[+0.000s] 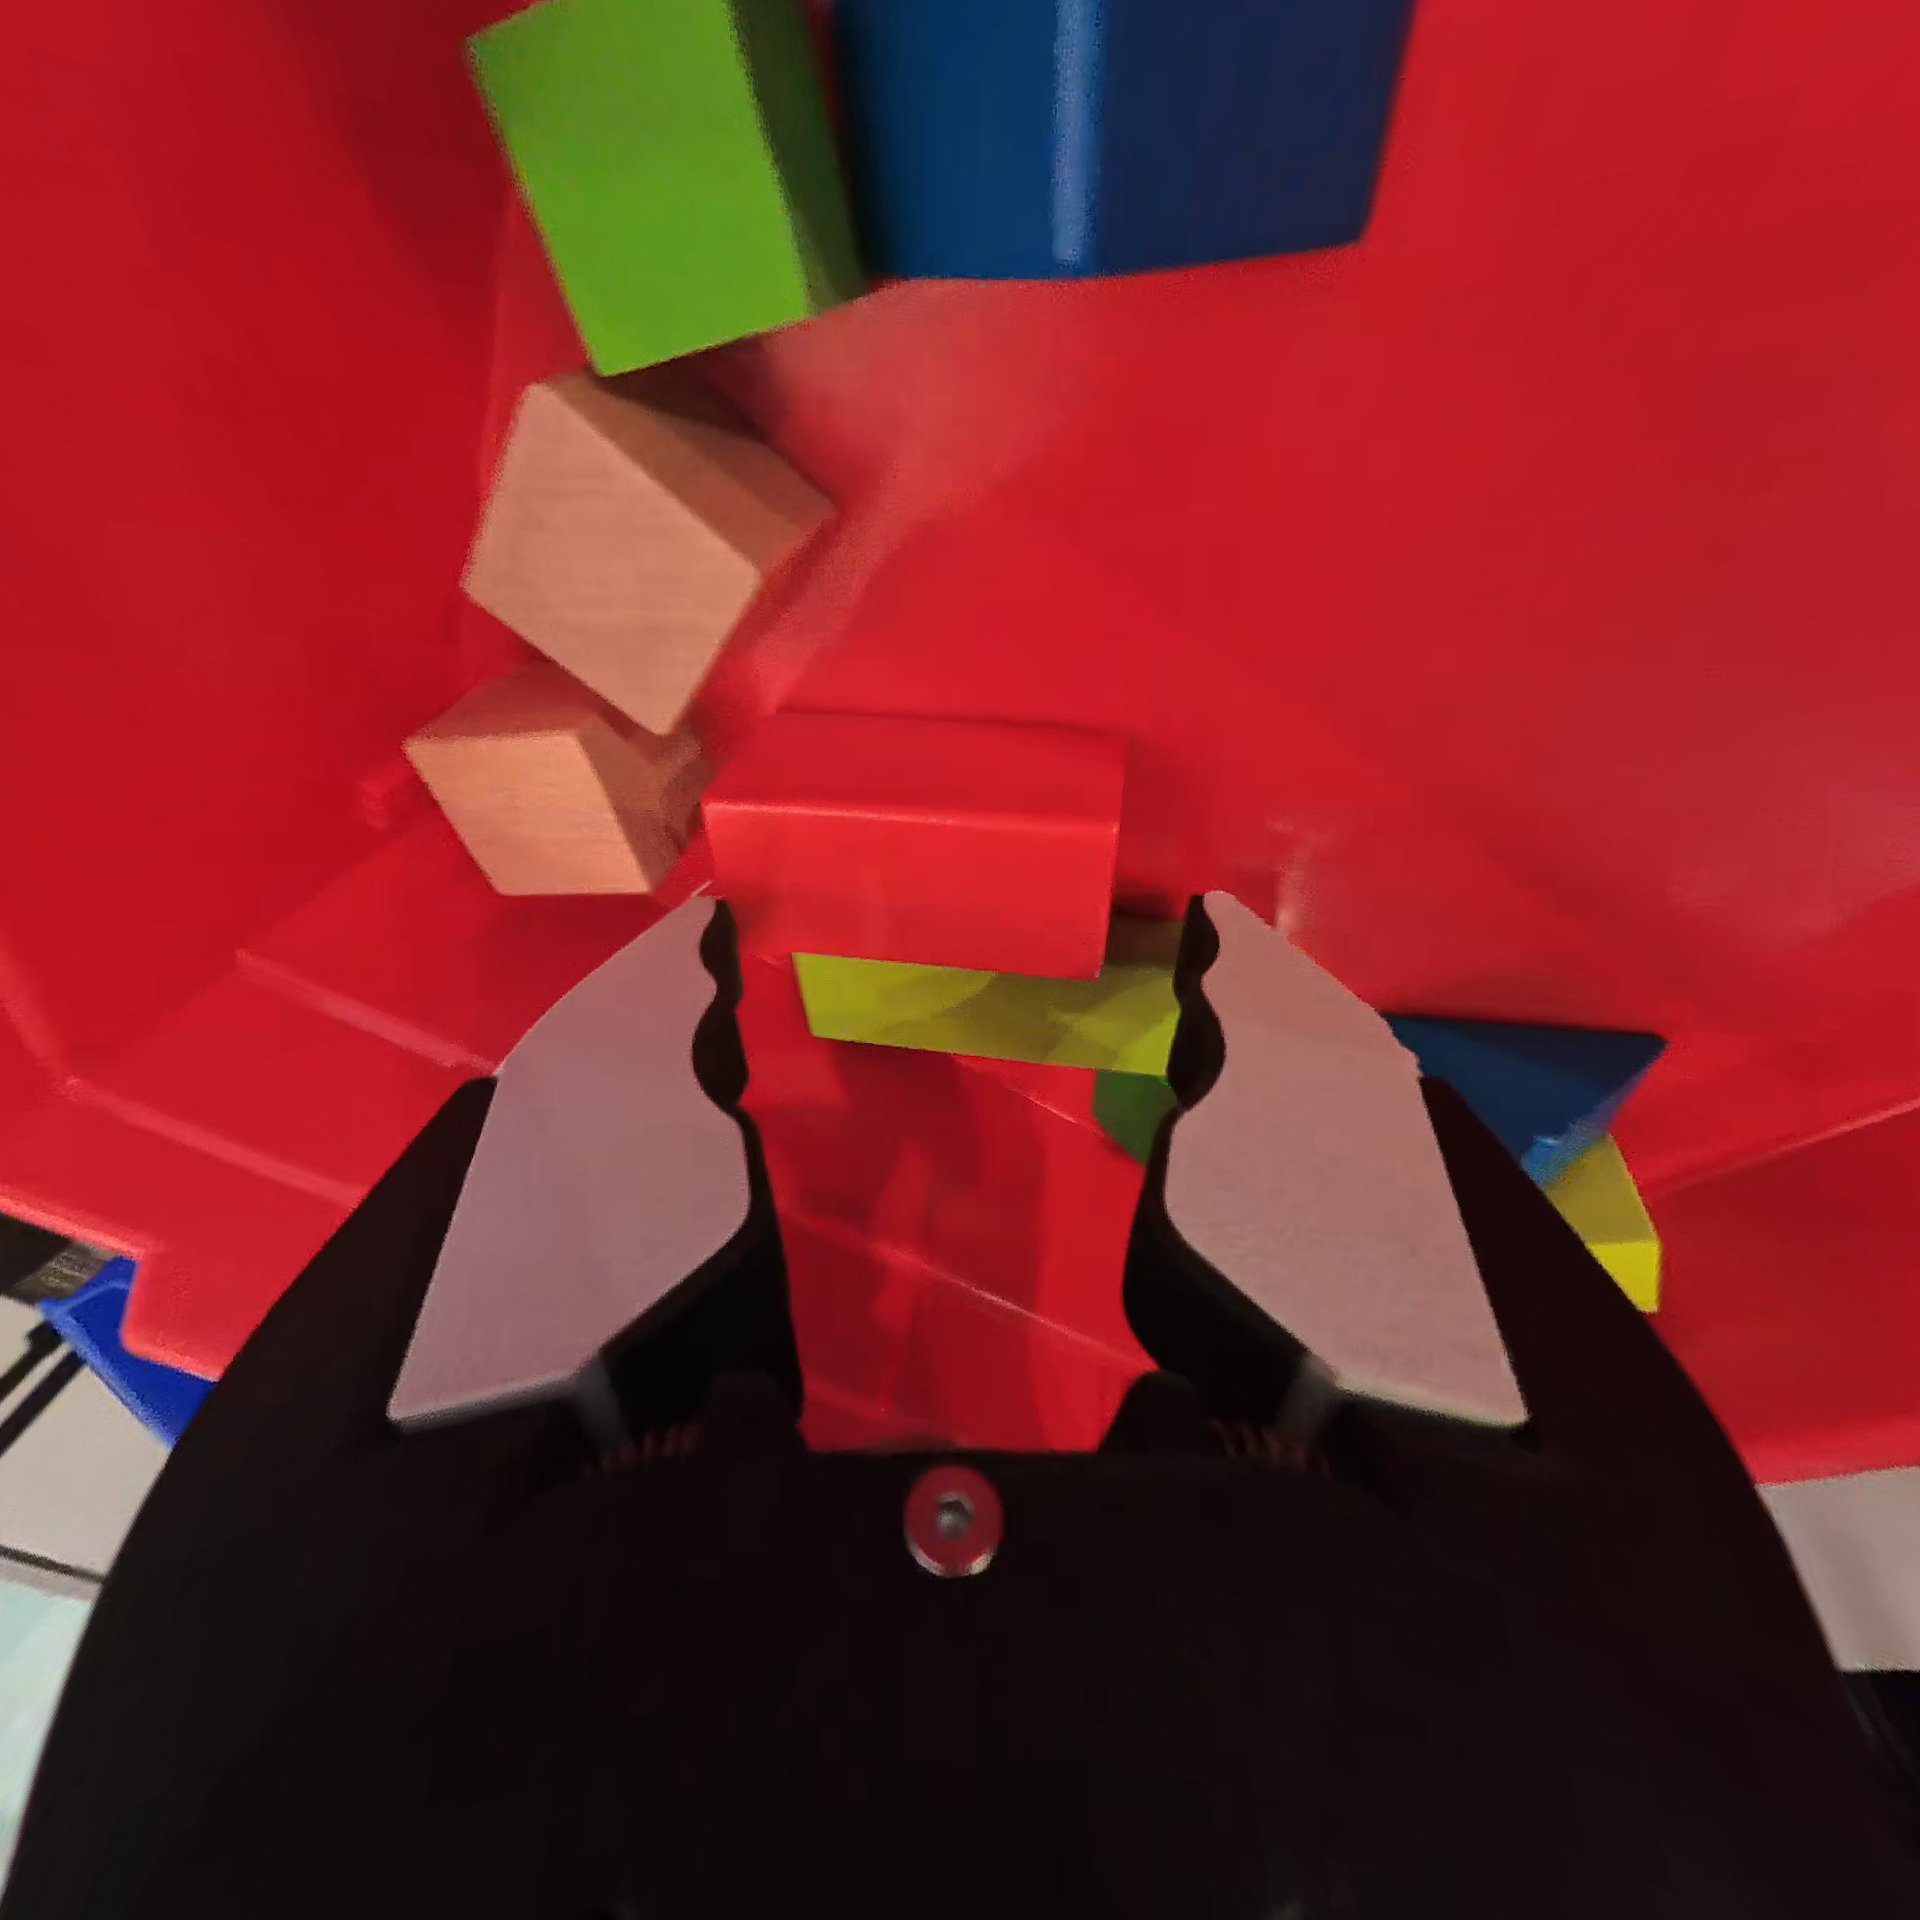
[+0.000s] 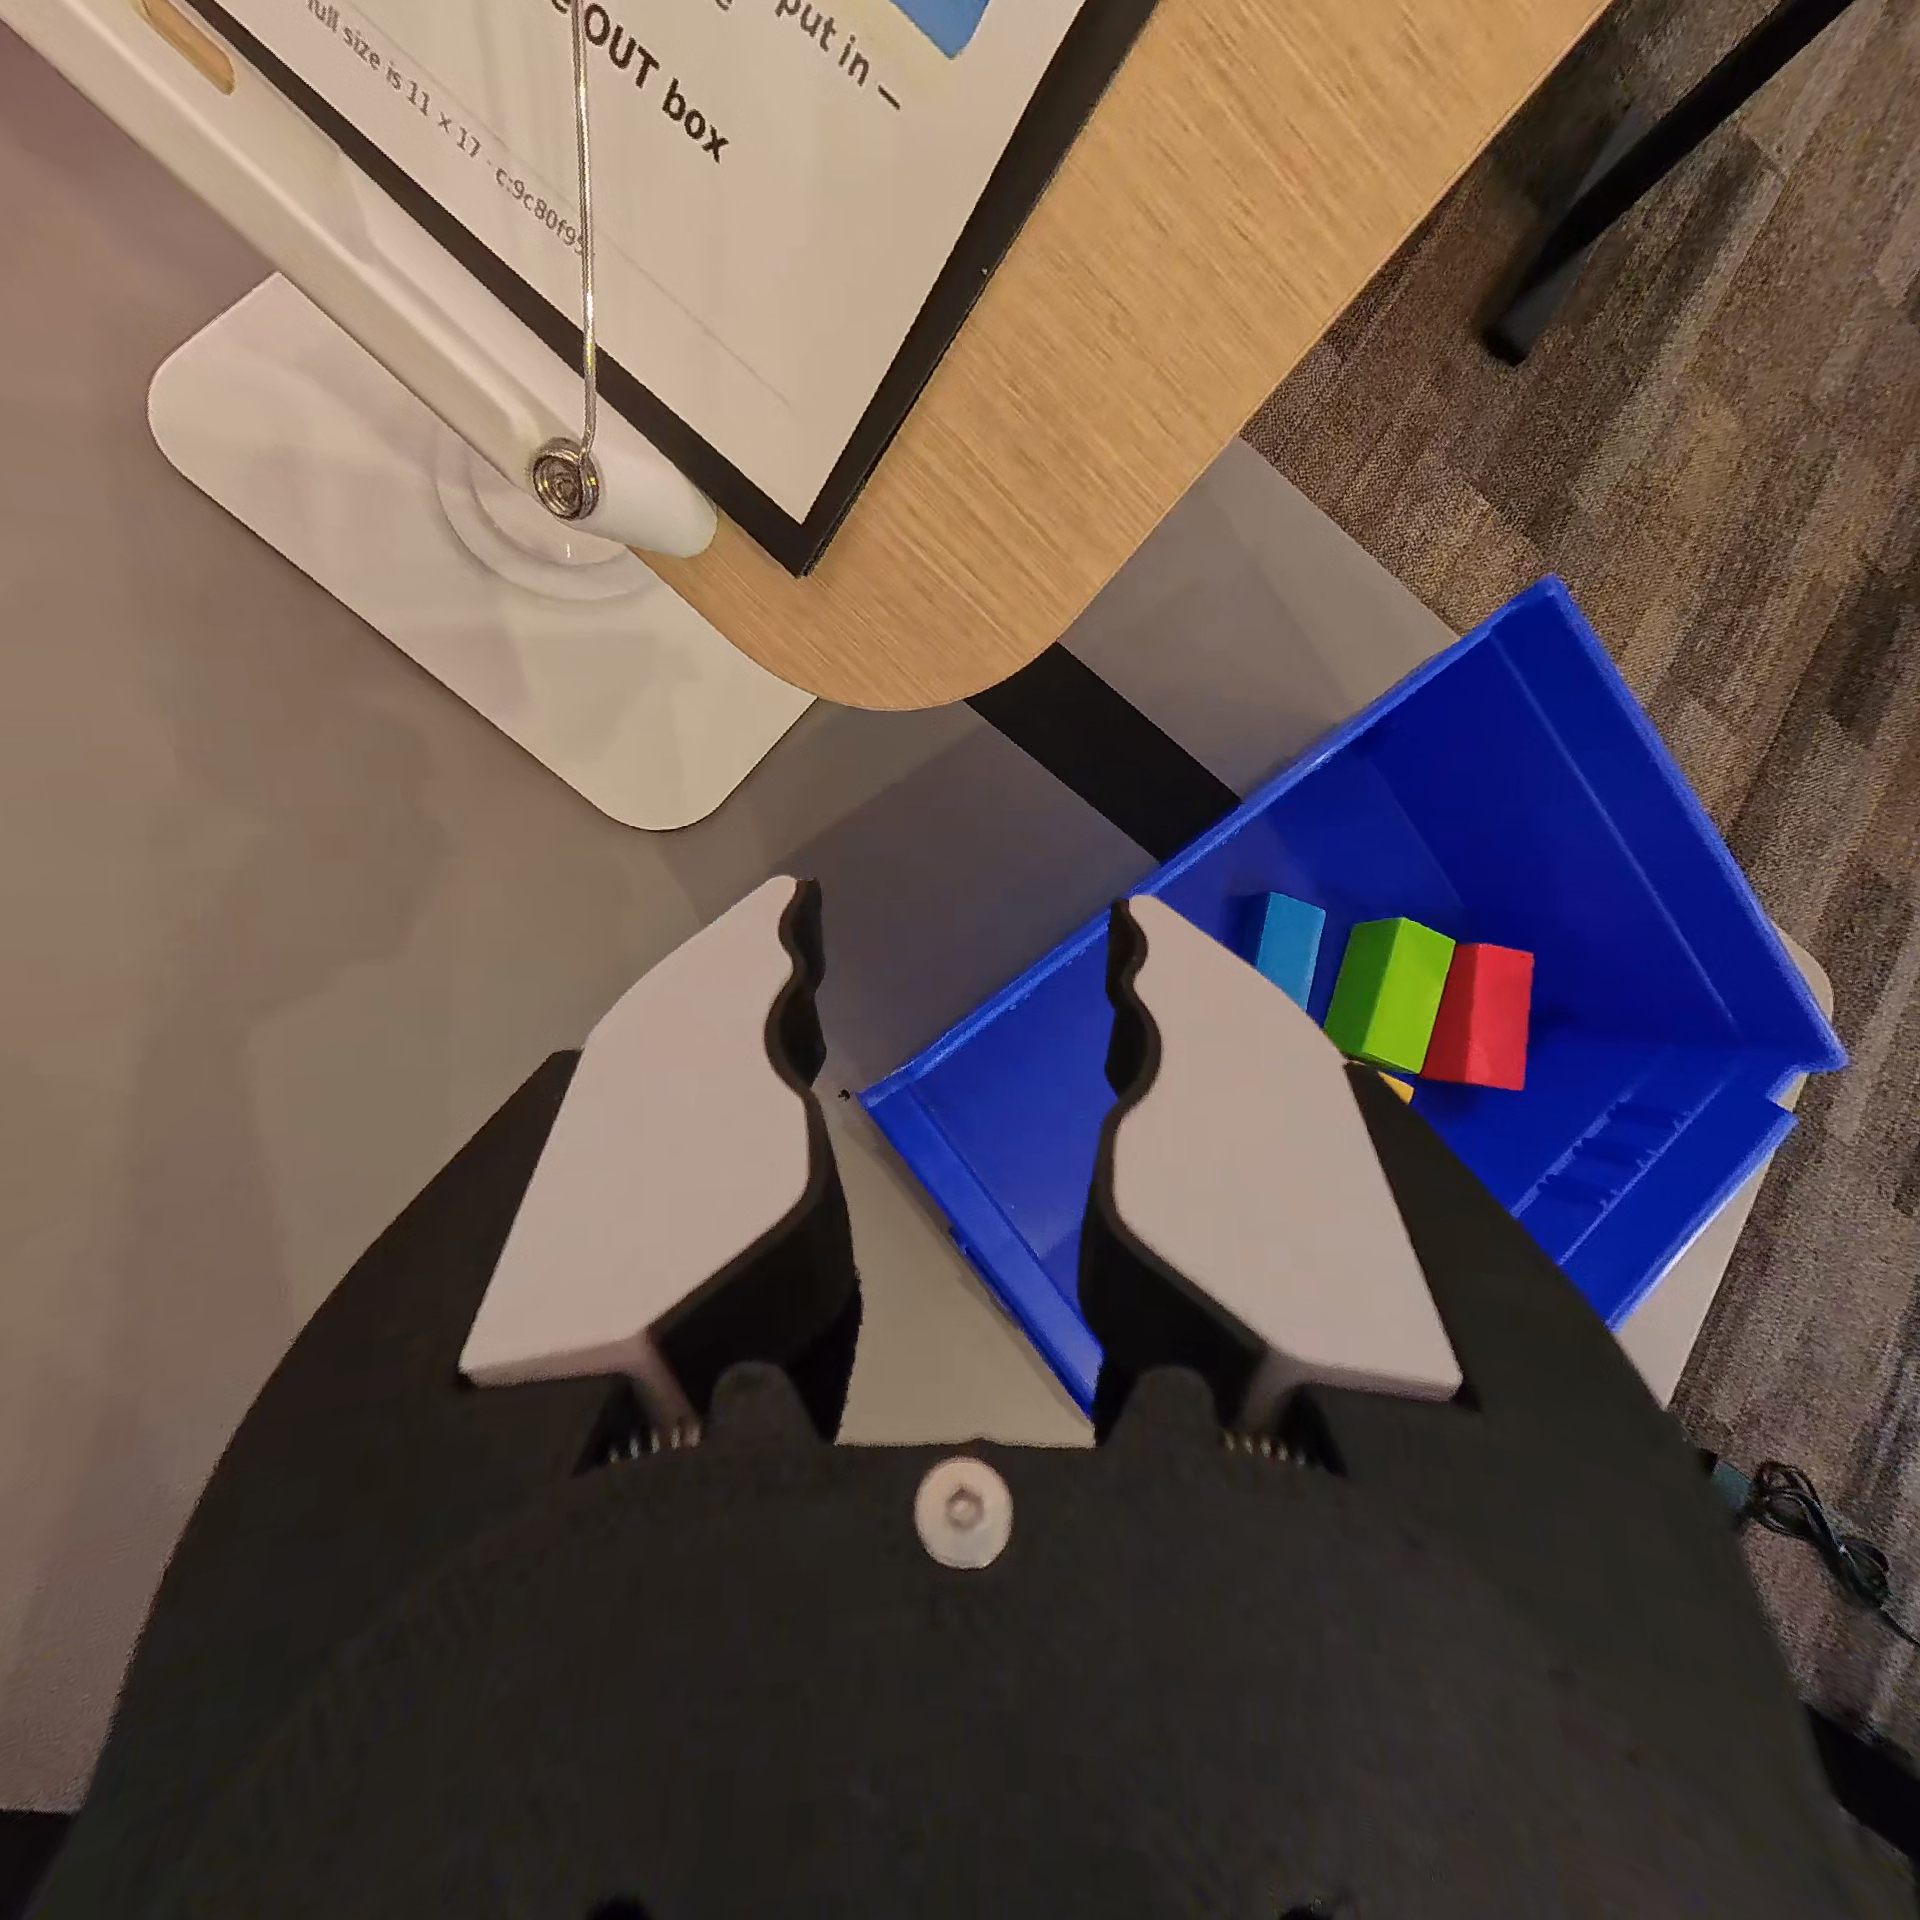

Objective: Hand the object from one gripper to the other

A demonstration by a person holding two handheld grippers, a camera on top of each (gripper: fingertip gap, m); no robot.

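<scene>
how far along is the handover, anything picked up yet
Early in this cycle. Three blocks already lie in the blue bin. The left tool is open inside the red bin, straddling a red block and a yellow-green block without gripping. The right tool is open and empty. Left: grasp, lift, pass across.

The left gripper (image 1: 961, 935) is pointing forward with its jaws standing wide apart, the pale fingers (image 1: 613, 1122) splayed and the pads pressing on nothing. The right gripper (image 2: 961, 925) is also holding its jaws apart, less widely, with nothing in its grasp between the wavy black pads (image 2: 800, 997).
</scene>
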